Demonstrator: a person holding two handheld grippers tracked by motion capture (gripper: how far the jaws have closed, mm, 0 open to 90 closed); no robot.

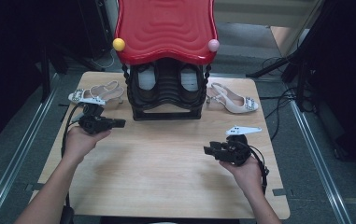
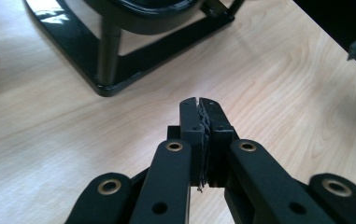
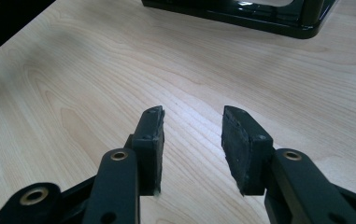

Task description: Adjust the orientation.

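Pale wood tabletop (image 1: 166, 172): bare between both grippers.
Left gripper (image 1: 117, 123): jaws pressed together on nothing, near the white sandal (image 1: 94, 93) at far left.
Right gripper (image 1: 208, 150): jaws parted, empty, near right.
Other sandal (image 1: 234, 99): far right, beside the black rack (image 1: 166, 100).
Red canopy (image 1: 165, 29): overhangs the rack's shelves.
Advice: I'd reopen the left jaws, then approach the sandal's strap low, clear of the rack's frame.

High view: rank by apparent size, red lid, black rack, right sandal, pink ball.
1. red lid, though it sits nearest the camera
2. black rack
3. right sandal
4. pink ball
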